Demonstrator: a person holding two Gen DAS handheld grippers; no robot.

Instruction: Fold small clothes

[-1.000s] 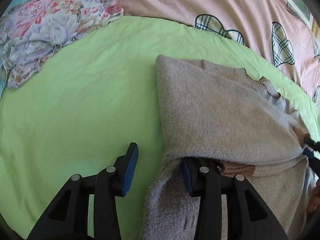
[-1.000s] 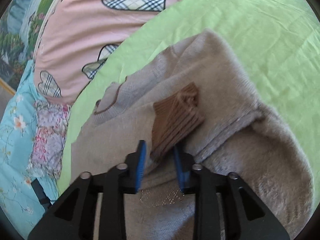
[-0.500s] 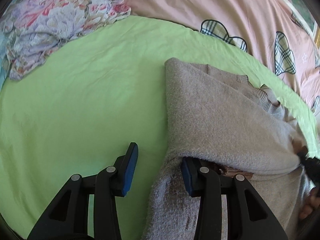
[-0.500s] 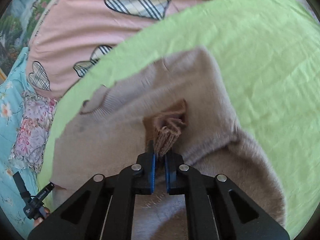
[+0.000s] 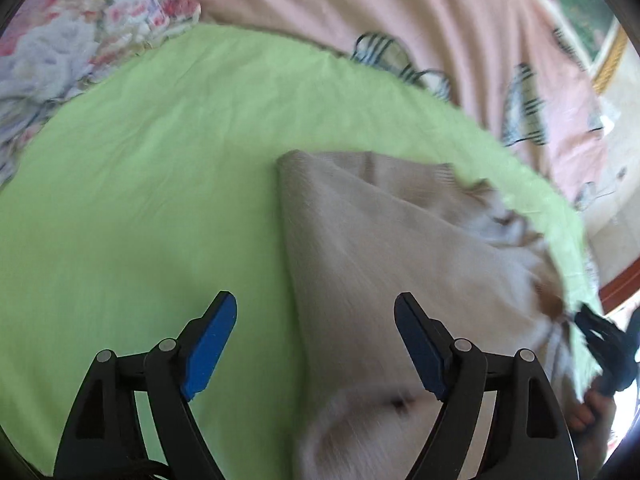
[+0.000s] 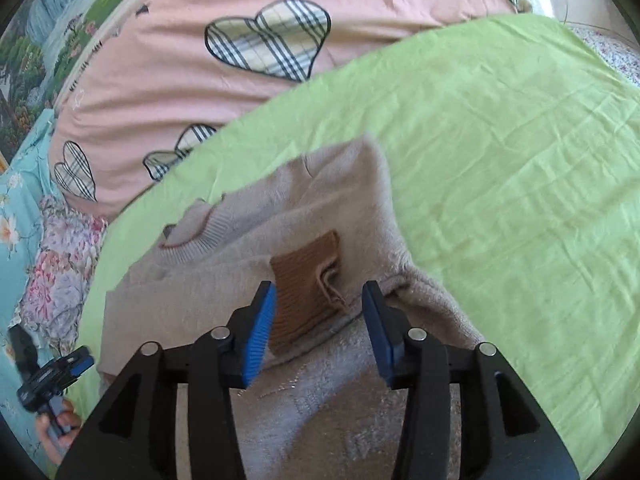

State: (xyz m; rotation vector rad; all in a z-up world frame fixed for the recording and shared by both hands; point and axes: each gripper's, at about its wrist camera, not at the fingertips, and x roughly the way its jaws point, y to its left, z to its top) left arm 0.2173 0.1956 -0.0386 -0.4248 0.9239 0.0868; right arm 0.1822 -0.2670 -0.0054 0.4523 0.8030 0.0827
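A small beige knit sweater lies partly folded on a green sheet. Its brown ribbed cuff rests on top of the body. My right gripper is open, its blue pads either side of the cuff's near end, holding nothing. In the left wrist view the sweater lies ahead and to the right. My left gripper is wide open and empty, straddling the sweater's left edge. The right gripper shows at the far right there.
A pink quilt with plaid hearts lies beyond the green sheet. A floral cloth is bunched at the far left. A turquoise flowered sheet lies at the left edge.
My right gripper was shut on the brown cuff and has opened, leaving the cuff lying on the sweater. My left gripper has opened wider and come off the sweater's edge.
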